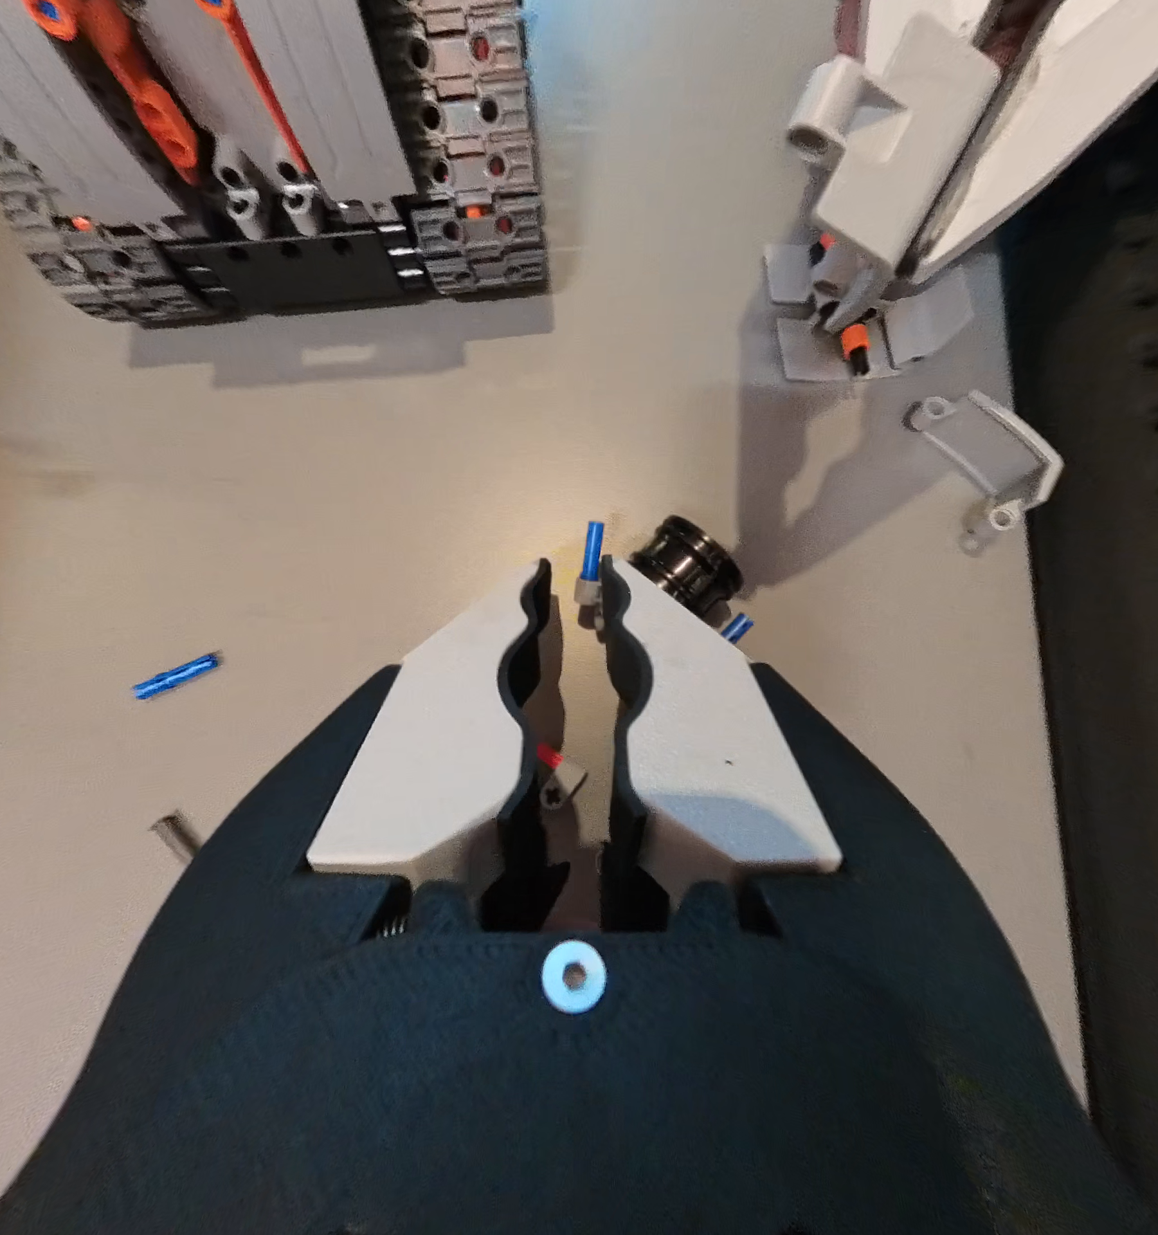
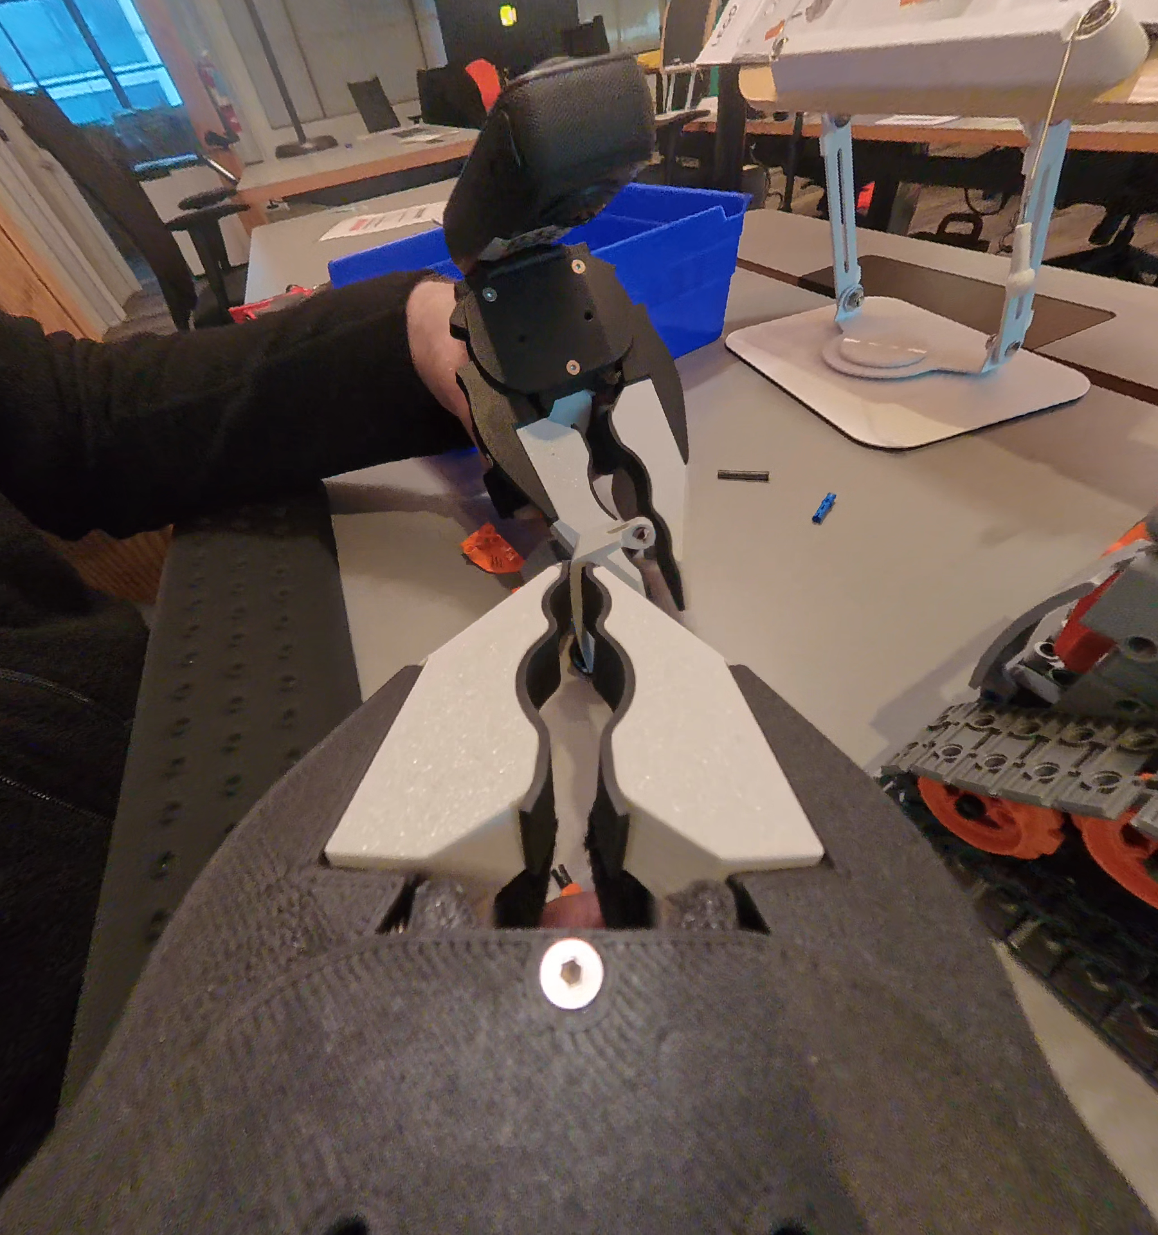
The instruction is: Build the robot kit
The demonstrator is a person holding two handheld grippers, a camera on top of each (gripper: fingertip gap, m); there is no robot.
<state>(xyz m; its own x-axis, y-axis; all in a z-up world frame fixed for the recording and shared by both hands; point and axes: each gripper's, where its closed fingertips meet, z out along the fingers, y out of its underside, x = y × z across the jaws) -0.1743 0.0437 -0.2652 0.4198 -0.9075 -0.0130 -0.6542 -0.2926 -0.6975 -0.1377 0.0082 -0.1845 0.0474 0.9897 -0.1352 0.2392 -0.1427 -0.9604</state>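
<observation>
While the left gripper [image 1: 575, 580], jaws nearly closed, pinches a blue-and-grey pin [image 1: 589, 568] at 12 o'clock and the right gripper [image 2: 579, 588] clamps a thin grey panel [image 2: 603, 541], either could slip if squeezed off-centre.

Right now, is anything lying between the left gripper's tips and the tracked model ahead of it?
Only the blue pin at the left gripper tips; beyond it, bare table up to the tracked model.
</observation>
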